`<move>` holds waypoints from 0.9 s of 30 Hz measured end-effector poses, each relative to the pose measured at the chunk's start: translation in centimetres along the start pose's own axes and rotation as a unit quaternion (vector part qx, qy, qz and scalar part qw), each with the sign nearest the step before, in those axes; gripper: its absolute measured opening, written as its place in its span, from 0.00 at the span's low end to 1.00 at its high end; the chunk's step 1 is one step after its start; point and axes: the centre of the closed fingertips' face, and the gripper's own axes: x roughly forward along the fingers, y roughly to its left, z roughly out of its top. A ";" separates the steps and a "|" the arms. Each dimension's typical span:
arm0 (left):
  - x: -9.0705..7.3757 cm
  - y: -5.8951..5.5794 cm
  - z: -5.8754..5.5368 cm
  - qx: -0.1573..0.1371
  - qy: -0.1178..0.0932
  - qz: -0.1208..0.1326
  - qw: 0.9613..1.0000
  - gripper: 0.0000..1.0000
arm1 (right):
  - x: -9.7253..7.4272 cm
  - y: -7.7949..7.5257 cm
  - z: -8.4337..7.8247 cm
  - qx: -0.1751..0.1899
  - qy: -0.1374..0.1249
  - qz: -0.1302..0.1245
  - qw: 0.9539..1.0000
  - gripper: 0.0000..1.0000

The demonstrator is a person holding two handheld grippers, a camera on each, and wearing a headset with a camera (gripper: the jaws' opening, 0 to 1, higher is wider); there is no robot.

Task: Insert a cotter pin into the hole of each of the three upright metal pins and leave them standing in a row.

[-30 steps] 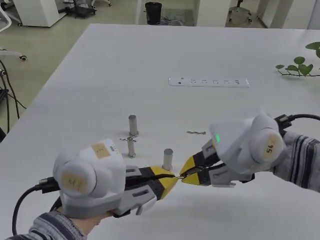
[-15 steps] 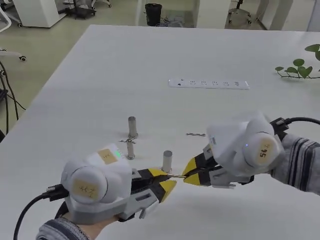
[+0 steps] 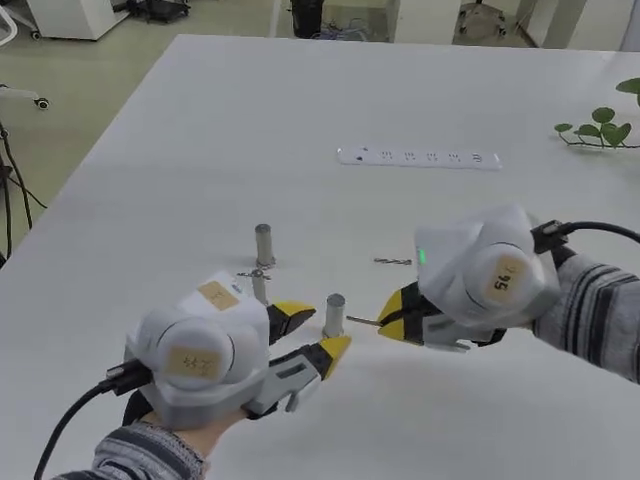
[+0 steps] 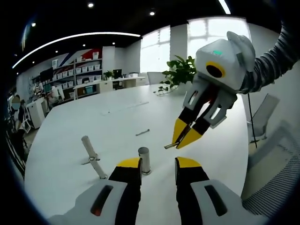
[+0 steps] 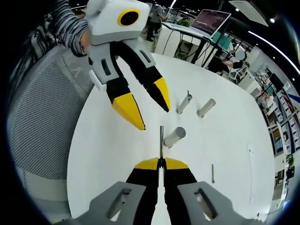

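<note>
Three grey metal pins stand on the white table: the far pin (image 3: 264, 243), the middle pin (image 3: 260, 287) with a cotter pin (image 3: 249, 276) through it, and the near pin (image 3: 334, 315). My right gripper (image 3: 392, 322) is shut on a thin cotter pin (image 3: 362, 321) that points at the near pin (image 5: 174, 137), its tip just short of it. My left gripper (image 3: 305, 330) stands open just left of the near pin (image 4: 145, 160), with nothing between its fingers. In the right gripper view the held cotter pin (image 5: 161, 140) sticks straight out from the closed jaws.
A loose cotter pin (image 3: 392, 262) lies on the table behind the right gripper. A white power strip (image 3: 418, 157) lies further back, and a green plant (image 3: 600, 125) sits at the far right. The table edge runs along the left, with floor beyond.
My left gripper has opened and let go of the cotter pin it held together with the right one, then drawn back a little. The right gripper keeps the pin beside the near metal pin.
</note>
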 end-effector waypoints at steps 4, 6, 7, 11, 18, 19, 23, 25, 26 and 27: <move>0.7 0.6 -0.4 -0.004 0.004 0.015 1.000 0.27 | 0.5 -0.9 -0.8 0.007 0.016 -0.010 1.000 0.00; 1.0 0.9 -0.5 -0.011 0.004 0.026 1.000 0.27 | 0.7 -1.3 -1.3 0.014 0.026 -0.014 0.999 0.00; 1.2 1.0 -0.6 -0.014 0.004 0.029 0.999 0.27 | 0.8 -1.5 -1.4 0.016 0.028 -0.015 0.999 0.00; 1.9 1.4 -1.0 -0.024 0.008 0.041 0.999 0.26 | 1.3 -1.8 -1.6 0.040 0.023 -0.007 0.999 0.00; 3.7 2.1 -1.5 -0.038 0.010 0.064 0.997 0.25 | 2.0 -2.2 -2.3 0.040 0.033 -0.005 0.999 0.00; 3.9 2.2 -1.5 -0.042 0.009 0.067 0.997 0.25 | 2.1 -2.2 -2.3 0.041 0.034 -0.004 0.999 0.00; 4.7 2.4 -2.0 -0.051 0.016 0.073 0.996 0.24 | 2.7 -2.4 -2.6 0.039 0.035 -0.002 0.999 0.00; 5.1 2.5 -2.5 -0.058 0.025 0.077 0.995 0.23 | 2.9 -2.5 -2.7 0.040 0.036 -0.002 0.999 0.00; 5.2 2.6 -2.6 -0.060 0.025 0.079 0.995 0.23 | 3.0 -2.5 -2.7 0.041 0.035 -0.001 0.999 0.00; 5.3 2.7 -2.8 -0.065 0.028 0.081 0.994 0.22 | 3.1 -2.4 -2.7 0.041 0.035 0.001 0.999 0.00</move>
